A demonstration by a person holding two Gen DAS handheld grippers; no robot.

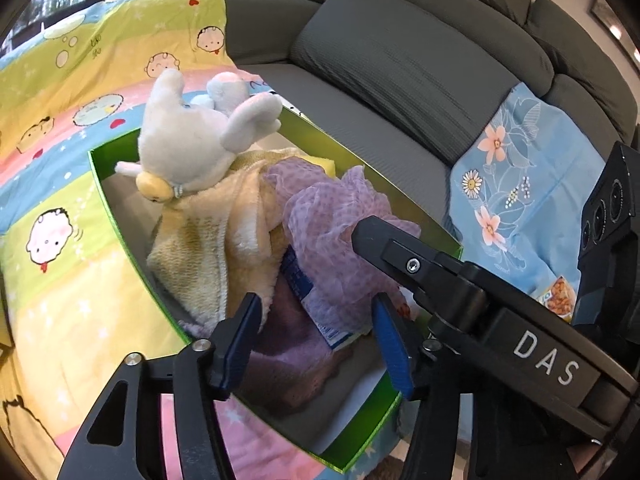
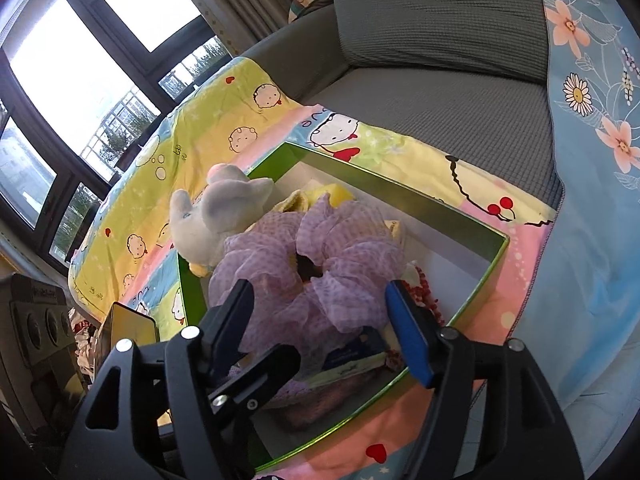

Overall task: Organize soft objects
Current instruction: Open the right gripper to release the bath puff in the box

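Observation:
A green box (image 1: 120, 236) (image 2: 472, 304) sits on a cartoon-print blanket on the sofa. Inside lie a white plush toy (image 1: 192, 140) (image 2: 216, 216), a cream fleece cloth (image 1: 212, 240), a lilac mesh scrunchie (image 1: 332, 232) (image 2: 316, 272), a purple towel (image 1: 292, 356) and a blue-white packet (image 1: 312, 300) (image 2: 352, 356). My left gripper (image 1: 316, 336) is open and empty just above the box's near end. My right gripper (image 2: 320, 328) is open and empty, jaws either side of the scrunchie from above; whether they touch it I cannot tell. Its body shows in the left wrist view (image 1: 460, 280).
The cartoon blanket (image 1: 60, 160) (image 2: 192, 136) covers the sofa seat. The grey sofa cushions (image 1: 400, 64) (image 2: 432, 12) lie behind. A blue floral cloth (image 1: 520, 192) (image 2: 592, 200) lies to the right with a snack packet (image 1: 558, 294). A window (image 2: 60, 80) is at left.

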